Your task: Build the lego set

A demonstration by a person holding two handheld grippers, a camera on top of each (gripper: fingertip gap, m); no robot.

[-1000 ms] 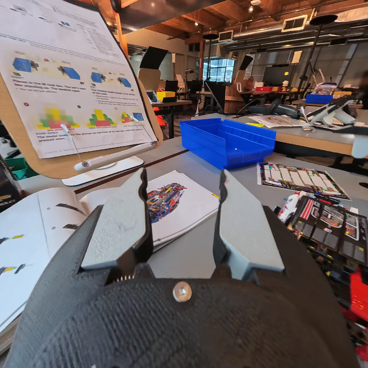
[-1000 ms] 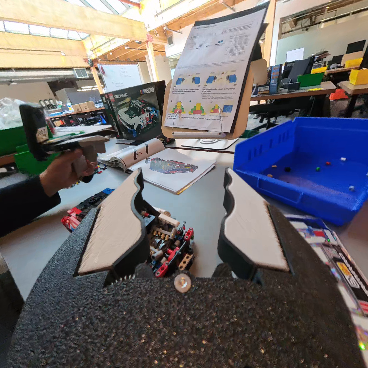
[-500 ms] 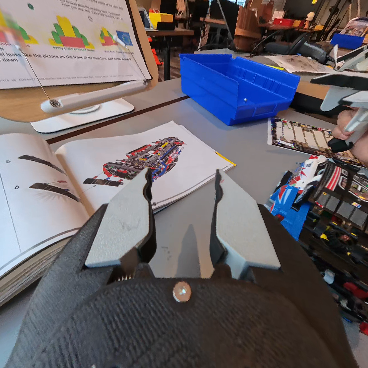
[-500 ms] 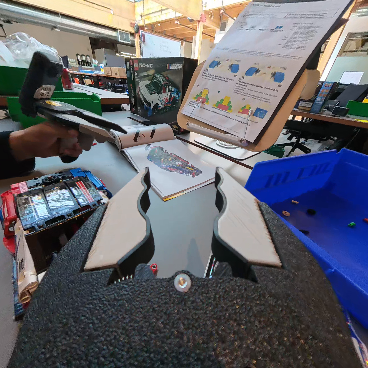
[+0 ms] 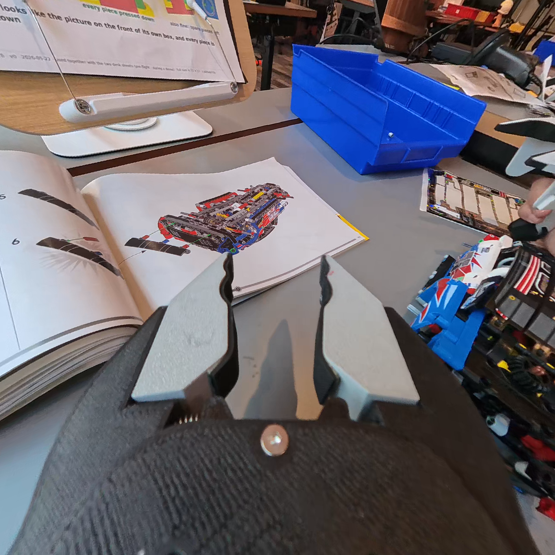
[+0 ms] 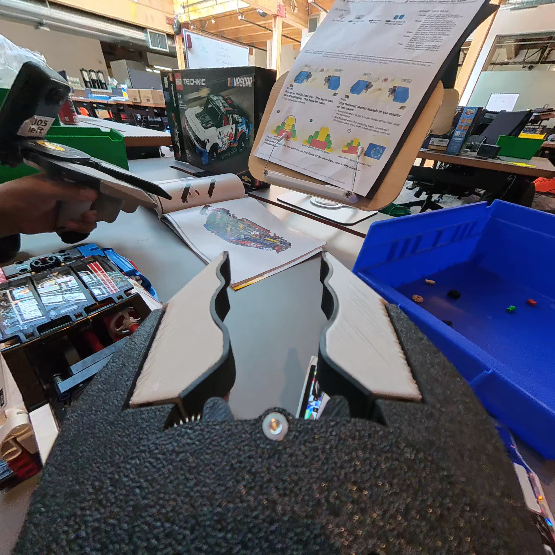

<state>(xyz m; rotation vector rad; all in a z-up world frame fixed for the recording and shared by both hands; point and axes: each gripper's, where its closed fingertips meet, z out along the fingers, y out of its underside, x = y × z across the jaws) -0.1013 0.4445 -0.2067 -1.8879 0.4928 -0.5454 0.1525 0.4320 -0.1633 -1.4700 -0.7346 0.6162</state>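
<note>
A partly built lego car (image 5: 495, 300) with a black stickered roof, blue and red parts lies at the right in the left wrist view and at the left in the right wrist view (image 6: 60, 294). My left gripper (image 5: 274, 264) is open and empty above the grey table, just in front of the open instruction booklet (image 5: 180, 228). My right gripper (image 6: 273, 264) is open and empty, between the car and the blue bin (image 6: 480, 300). The bin holds a few small loose pieces (image 6: 510, 307). The left gripper also shows in the right wrist view (image 6: 90, 180), held by a hand.
A sheet on a wooden stand (image 6: 354, 99) stands behind the booklet. The set's black box (image 6: 216, 117) stands at the back. A sticker sheet (image 5: 468, 201) lies near the bin. Another table (image 5: 495, 90) lies behind the bin.
Both grippers have tilted down toward the table and stayed open. The left one moved closer to the booklet; the right one swung off the car toward the gap beside the bin.
</note>
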